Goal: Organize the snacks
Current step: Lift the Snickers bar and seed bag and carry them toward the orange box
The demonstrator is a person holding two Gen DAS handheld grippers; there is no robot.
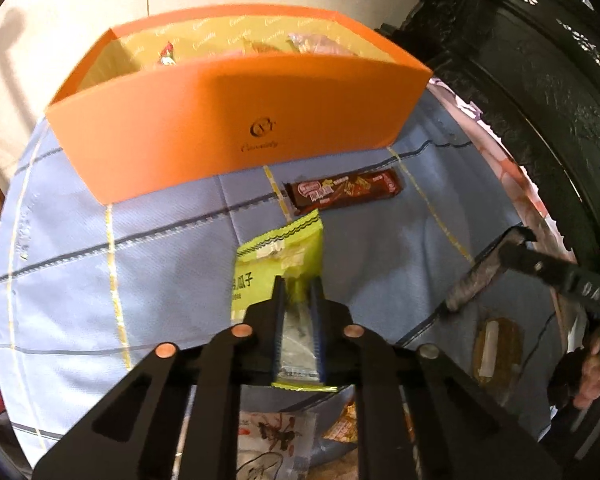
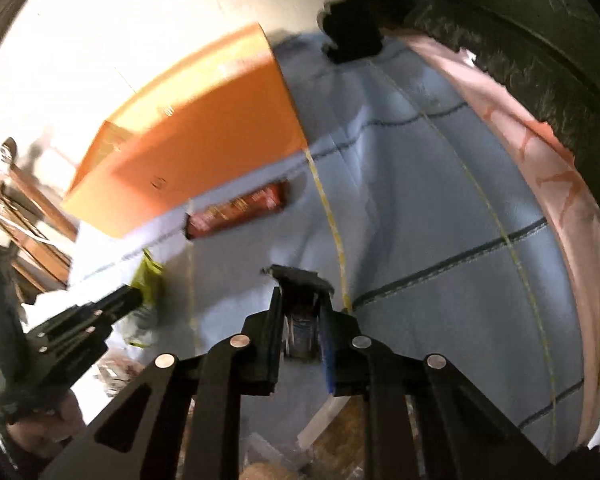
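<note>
The left gripper (image 1: 298, 284) pinches a green snack packet (image 1: 278, 254) above the blue cloth (image 1: 160, 280); the right gripper (image 2: 302, 294) pinches a dark packet (image 2: 300, 276). Ahead, a chocolate bar (image 1: 342, 191) lies beside the orange box (image 1: 228, 120).

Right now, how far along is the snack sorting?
Done: several packets already sit inside the orange box. In hand: left tongs grip the green packet; right tongs grip a dark wrapper. Left: brown chocolate bar and packets nearest the camera.
</note>
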